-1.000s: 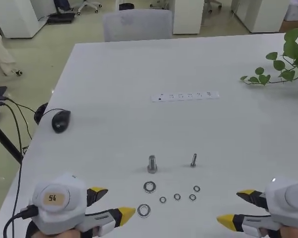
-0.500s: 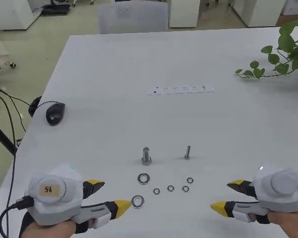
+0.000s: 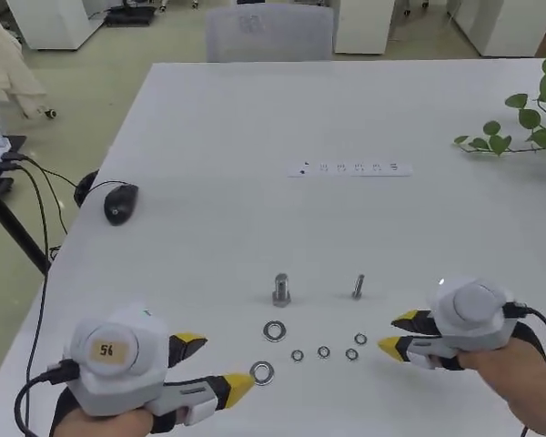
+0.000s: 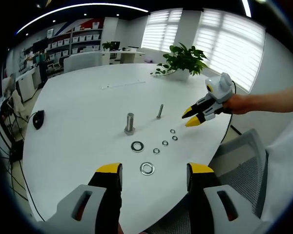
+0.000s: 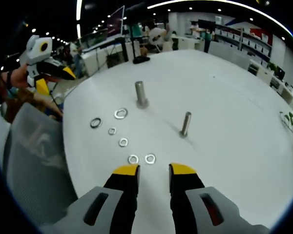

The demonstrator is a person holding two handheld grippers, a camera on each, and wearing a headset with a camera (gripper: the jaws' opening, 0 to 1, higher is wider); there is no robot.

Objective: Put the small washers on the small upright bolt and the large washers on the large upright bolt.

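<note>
The large upright bolt and the small upright bolt stand side by side on the white table. In front of them lie two large washers and several small washers. My left gripper is open at the lower left, its jaws pointing at the nearer large washer, just short of it. Open by a narrower gap, my right gripper hovers just right of the small washers. Neither gripper holds anything.
A white power strip lies across the middle of the table. A black mouse sits near the left edge, with cables hanging off it. Plant leaves reach in at the right. A grey chair stands at the far side.
My right gripper has moved left, closer to the small washers, and its jaws have narrowed. The left gripper stays by the near large washer. The head camera has shifted.
</note>
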